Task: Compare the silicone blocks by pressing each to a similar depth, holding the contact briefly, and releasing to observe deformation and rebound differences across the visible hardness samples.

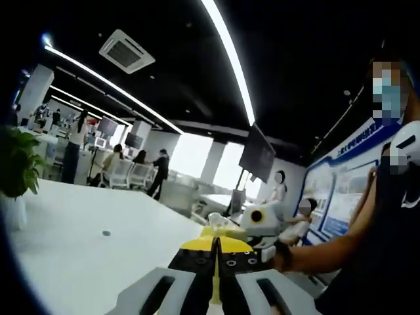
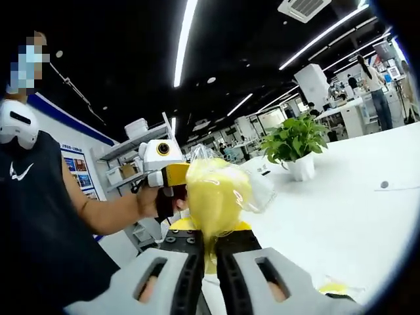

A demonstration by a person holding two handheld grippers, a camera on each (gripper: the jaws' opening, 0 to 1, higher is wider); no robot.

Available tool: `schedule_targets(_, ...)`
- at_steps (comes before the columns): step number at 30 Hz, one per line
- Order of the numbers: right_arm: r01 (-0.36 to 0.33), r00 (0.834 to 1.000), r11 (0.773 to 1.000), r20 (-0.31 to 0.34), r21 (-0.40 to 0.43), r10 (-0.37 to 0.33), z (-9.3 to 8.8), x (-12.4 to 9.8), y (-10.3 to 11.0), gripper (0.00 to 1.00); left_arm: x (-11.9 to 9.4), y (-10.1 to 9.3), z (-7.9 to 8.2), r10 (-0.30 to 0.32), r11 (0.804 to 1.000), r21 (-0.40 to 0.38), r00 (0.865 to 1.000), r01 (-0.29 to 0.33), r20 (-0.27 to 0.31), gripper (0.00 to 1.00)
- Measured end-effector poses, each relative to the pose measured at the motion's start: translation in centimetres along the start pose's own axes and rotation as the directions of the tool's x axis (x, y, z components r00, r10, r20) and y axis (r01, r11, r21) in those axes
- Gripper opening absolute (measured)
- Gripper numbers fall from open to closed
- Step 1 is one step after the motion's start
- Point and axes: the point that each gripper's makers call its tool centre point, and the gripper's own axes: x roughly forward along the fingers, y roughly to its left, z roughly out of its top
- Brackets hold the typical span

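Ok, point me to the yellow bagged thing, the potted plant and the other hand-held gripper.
yellow bagged item (image 2: 213, 197), right gripper view, on its yellow bulge above the closed jaws.
potted plant (image 2: 293, 141), right gripper view, on its leaves.
left hand-held gripper (image 2: 172, 176), right gripper view, on its yellow front.

No wording can be read in either view. In the left gripper view, the blue-and-white wall display board (image 1: 341, 190) at the far right carries a line of white characters along its blue top band, too blurred to make out. In the right gripper view, a white swoosh-shaped logo (image 2: 21, 172) stands on the person's dark sleeveless top at the left, and the small framed posters (image 2: 77, 164) on the far wall are illegible.
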Motion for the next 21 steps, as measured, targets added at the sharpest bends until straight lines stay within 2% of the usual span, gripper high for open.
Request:
schedule_targets(5, 0.004, 1.000, 1.000, -0.006, -0.004, -0.004, -0.18, -0.21, -0.15, 0.01, 0.10, -0.25, -0.28, 0.011, 0.999, 0.042, 1.000, -0.011, -0.006, 0.00)
schedule_targets(13, -0.011, 1.000, 1.000, -0.004, -0.011, 0.011, -0.12, -0.14, -0.12, 0.00, 0.05, -0.08, -0.19, 0.015, 1.000, 0.019, 1.000, -0.014, -0.008, 0.00)
schedule_targets(21, -0.009, 1.000, 1.000, 0.003, -0.007, 0.009, -0.04, -0.29, -0.09, 0.00, 0.19, 0.22, -0.17, 0.037, 0.999, 0.035, 0.999, -0.037, -0.005, 0.00)
